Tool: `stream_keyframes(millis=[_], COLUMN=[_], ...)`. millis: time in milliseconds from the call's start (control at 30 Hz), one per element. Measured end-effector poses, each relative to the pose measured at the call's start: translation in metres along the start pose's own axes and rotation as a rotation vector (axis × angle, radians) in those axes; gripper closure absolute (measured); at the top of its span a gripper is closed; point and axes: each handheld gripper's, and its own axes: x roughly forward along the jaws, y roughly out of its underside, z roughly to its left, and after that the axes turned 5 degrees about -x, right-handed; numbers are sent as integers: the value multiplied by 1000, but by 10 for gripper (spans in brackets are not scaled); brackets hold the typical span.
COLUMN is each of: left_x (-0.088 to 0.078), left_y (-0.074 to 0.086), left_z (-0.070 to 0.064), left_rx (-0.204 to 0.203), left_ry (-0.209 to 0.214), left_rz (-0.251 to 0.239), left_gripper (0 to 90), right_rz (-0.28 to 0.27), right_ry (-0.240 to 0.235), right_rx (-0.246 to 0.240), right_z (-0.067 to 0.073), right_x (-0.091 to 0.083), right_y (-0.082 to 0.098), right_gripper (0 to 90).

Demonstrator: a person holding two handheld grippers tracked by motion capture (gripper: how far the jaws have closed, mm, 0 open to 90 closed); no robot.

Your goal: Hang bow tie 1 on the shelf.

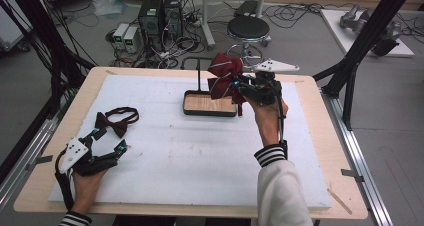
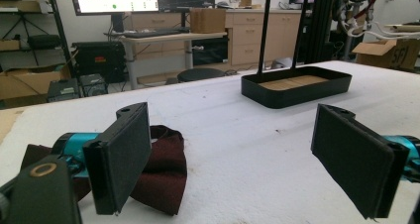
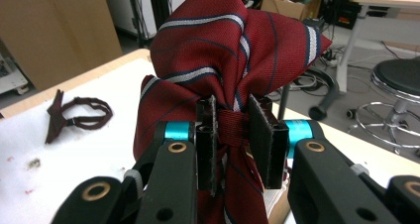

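My left hand-held gripper (image 1: 111, 139) sits low at the near left, my hand (image 1: 89, 182) wrapped under its body, jaws spread wide apart with nothing between the pads. My right forearm reaches forward in a striped cuff, hand (image 1: 267, 117) raised, and my right hand-held gripper (image 1: 239, 88) has its jaws clamped tight

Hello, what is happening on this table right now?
A person works with two handheld grippers. The right gripper is shut on the knot of a red striped bow tie and holds it above the black tray. The left gripper rests open on the white table cover, beside a dark bow tie lying there.
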Motion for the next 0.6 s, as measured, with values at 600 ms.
stream_keyframes(millis=[600], left_x=[0], left_y=[0], left_z=[0], left_rx=[-5], left_ry=[-2], left_rz=[-2], left_gripper=[160], right_rz=[-9], right_ry=[-1], right_rx=[-13], right_z=[-9], right_x=[18], right_y=[-24], right_gripper=[742])
